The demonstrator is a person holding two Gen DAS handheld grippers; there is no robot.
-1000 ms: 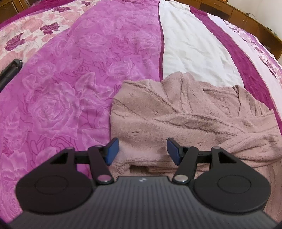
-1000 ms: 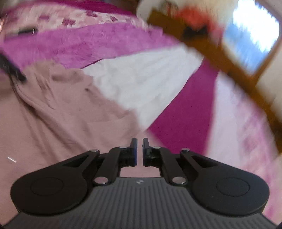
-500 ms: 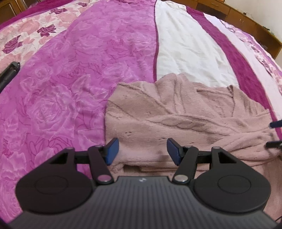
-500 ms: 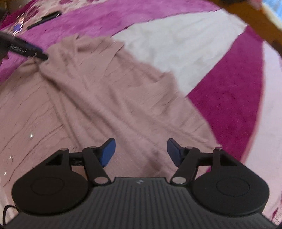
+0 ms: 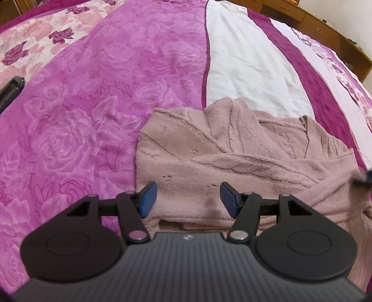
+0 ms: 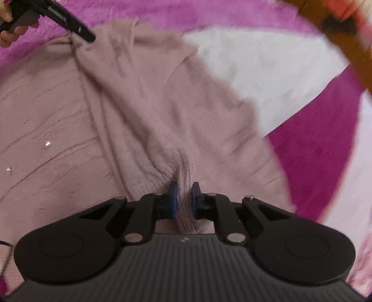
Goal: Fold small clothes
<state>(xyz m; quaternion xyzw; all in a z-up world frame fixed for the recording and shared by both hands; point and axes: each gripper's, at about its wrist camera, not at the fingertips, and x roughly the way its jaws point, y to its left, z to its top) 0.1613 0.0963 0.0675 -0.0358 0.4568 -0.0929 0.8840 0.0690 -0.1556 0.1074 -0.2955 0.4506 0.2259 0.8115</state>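
A dusty pink knitted sweater (image 5: 232, 151) lies partly folded on the bed, with small pearl beads on its front in the right wrist view (image 6: 81, 120). My left gripper (image 5: 187, 199) is open, its blue pads spread over the sweater's near folded edge, holding nothing. My right gripper (image 6: 184, 199) is shut on a ribbed cuff or hem of the sweater (image 6: 183, 209), pinched between the blue pads. The left gripper's tip (image 6: 69, 22) shows in the right wrist view at the sweater's far corner. The right gripper's fingertips (image 5: 363, 180) show blurred at the right edge of the left wrist view.
The bed is covered by a magenta rose-patterned blanket (image 5: 81, 116) with a white stripe (image 5: 251, 69) and dark magenta bands. A wooden bed frame (image 5: 325, 30) runs along the far side. A black object (image 5: 10, 89) lies at the left edge.
My right gripper, open half a second ago, has moved down onto the sweater and shut on its ribbed edge. My left gripper has stayed open over the near fold.
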